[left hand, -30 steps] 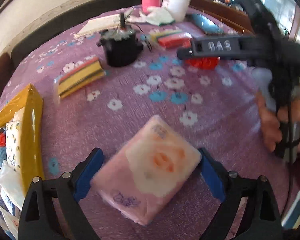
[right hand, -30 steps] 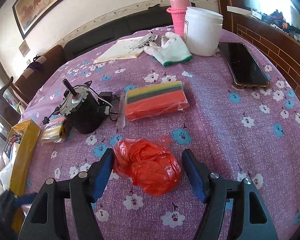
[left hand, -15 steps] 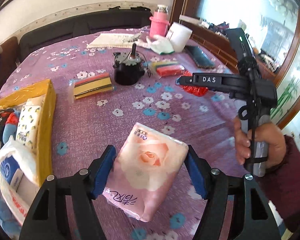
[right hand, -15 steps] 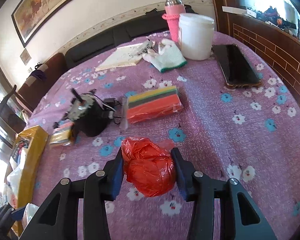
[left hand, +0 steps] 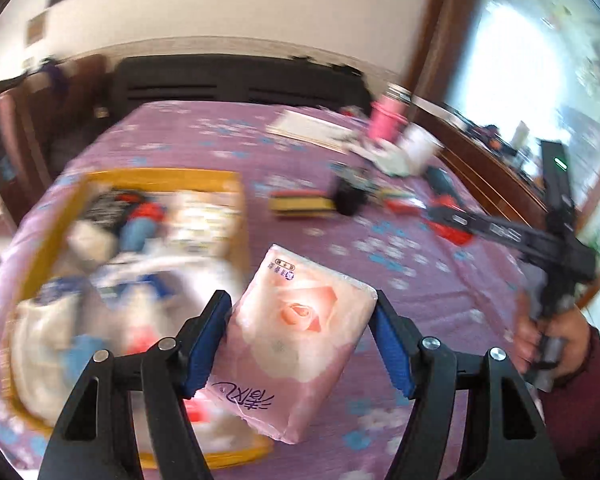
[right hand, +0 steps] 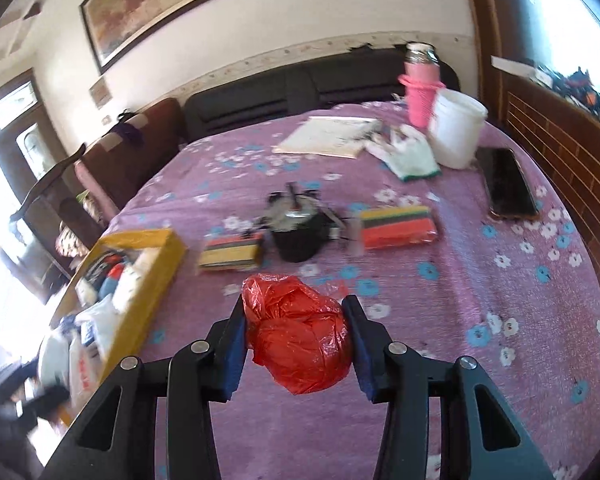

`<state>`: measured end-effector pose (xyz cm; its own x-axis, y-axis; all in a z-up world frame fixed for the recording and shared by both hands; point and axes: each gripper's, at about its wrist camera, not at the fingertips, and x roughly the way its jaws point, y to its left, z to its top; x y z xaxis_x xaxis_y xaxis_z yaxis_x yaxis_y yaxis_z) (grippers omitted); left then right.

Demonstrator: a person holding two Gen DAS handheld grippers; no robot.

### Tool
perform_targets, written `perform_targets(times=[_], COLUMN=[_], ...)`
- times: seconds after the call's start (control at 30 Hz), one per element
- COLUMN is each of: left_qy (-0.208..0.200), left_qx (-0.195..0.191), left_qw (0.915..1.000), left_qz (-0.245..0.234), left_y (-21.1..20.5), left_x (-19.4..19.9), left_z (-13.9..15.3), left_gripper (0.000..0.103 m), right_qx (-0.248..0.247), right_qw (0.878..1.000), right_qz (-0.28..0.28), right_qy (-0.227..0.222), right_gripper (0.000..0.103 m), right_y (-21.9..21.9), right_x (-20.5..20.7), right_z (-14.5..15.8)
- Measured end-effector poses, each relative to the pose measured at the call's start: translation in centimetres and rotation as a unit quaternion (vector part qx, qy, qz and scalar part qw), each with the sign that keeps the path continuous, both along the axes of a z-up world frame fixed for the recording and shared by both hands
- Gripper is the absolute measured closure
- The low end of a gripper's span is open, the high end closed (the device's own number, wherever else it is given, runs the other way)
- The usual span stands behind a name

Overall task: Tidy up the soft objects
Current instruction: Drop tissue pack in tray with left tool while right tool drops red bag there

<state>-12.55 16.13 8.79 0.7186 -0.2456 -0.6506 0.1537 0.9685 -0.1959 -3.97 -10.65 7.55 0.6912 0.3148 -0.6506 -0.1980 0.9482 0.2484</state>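
My left gripper [left hand: 302, 340] is shut on a pink tissue pack [left hand: 296, 336] with a rose print and holds it above the table, just right of the yellow box [left hand: 220, 178]. The box holds several soft packs and also shows in the right wrist view [right hand: 140, 280]. My right gripper [right hand: 298, 344] is shut on a crumpled red plastic bag [right hand: 300, 340] and holds it lifted over the purple flowered tablecloth [right hand: 500, 300]. The right gripper also shows in the left wrist view [left hand: 432, 216], at the right.
Two sponge packs [right hand: 230, 254] [right hand: 396, 226] lie either side of a black motor [right hand: 298, 232]. Further back are a white glove [right hand: 410, 154], white bucket [right hand: 456, 134], pink flask [right hand: 420, 84], papers [right hand: 328, 140] and a phone [right hand: 508, 184].
Both grippers have lifted their loads off the table. The left one has swung left toward the yellow box with the tissue pack. The right one closed on the red bag and raised it.
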Motion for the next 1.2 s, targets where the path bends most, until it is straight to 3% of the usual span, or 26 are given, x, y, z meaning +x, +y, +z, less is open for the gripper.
perform_targets(times=[0.17,0.33,0.63,0.87,1.2], left_qy=[0.01,0.021,0.036,0.074,0.035], left_qx=[-0.005,-0.017,-0.017,-0.02,-0.05], left_qw=[0.9958,0.9899,0.9882,0.9838,0.9837], left_qz=[0.09,0.139,0.148,0.162,0.17], left_y=[7.3,11.8,13.8,15.2,16.1], left_x=[0.4,1.0,3.7,5.6,2.7], left_z=[-0.1,-0.8,-2.5,-5.1,-3.4], left_gripper=[0.034,0.034,0.034,0.03,0.019], right_qx=[-0.008,-0.014,-0.027,-0.037,-0.079], right_qw=[1.0,0.998,0.99,0.98,0.974], right_qz=[0.03,0.056,0.137,0.195,0.21], right_qy=[-0.001,0.003,-0.003,0.007,0.024], right_gripper=[0.054,0.054,0.054,0.054,0.052], right_y=[3.1,6.3,13.4,18.4,23.1], right_x=[-1.0,-1.6,-3.5,-4.2,-2.9], right_z=[0.5,0.5,0.9,0.0,-2.4])
